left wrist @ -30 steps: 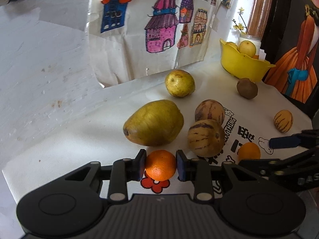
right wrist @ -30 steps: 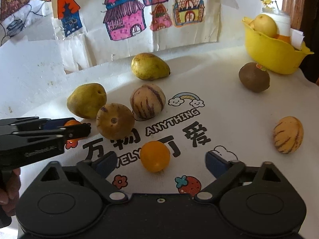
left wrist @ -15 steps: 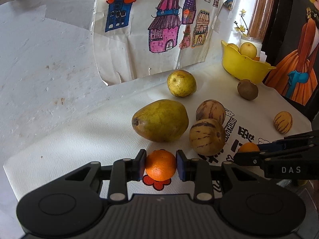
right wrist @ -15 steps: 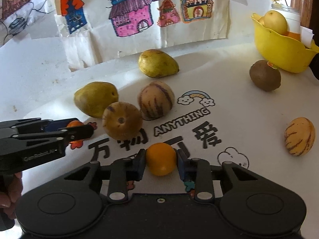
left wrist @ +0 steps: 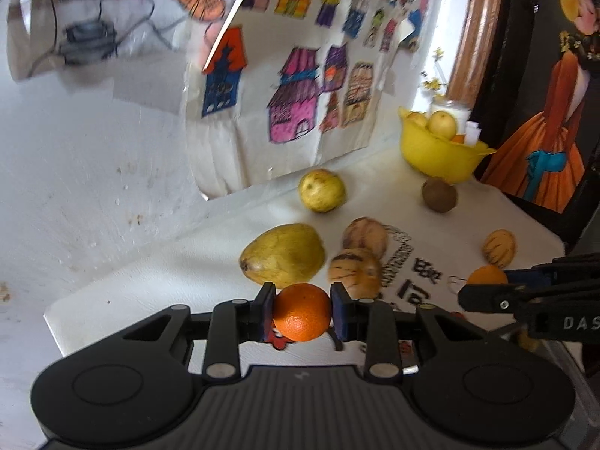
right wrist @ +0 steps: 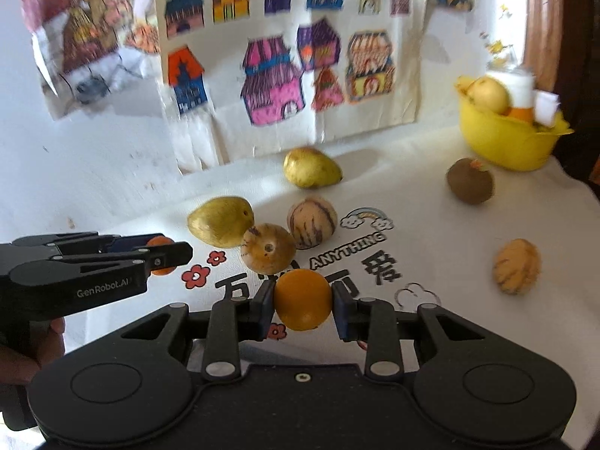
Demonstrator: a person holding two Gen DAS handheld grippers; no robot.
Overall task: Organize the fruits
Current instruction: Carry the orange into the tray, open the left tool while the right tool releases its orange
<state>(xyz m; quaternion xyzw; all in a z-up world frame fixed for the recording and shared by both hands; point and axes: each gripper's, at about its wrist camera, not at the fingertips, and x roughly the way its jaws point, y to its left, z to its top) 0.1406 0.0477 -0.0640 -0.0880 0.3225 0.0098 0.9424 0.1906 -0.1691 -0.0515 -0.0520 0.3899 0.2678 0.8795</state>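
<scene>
My left gripper is shut on a small orange and holds it above the white cloth. My right gripper is shut on a yellow-orange fruit, also lifted off the cloth. The left gripper also shows in the right wrist view. A yellow bowl with fruit in it stands at the far right, seen too in the left wrist view. Two green-yellow pears, three striped melons and a brown kiwi lie on the cloth.
A wall with children's house drawings rises behind the cloth. A dark framed painting stands at the right edge. The cloth's left edge ends near the white surface.
The right gripper closed on the yellow-orange fruit. Both grippers have risen with their fruits, so the cloth and the other fruits now look lower and farther.
</scene>
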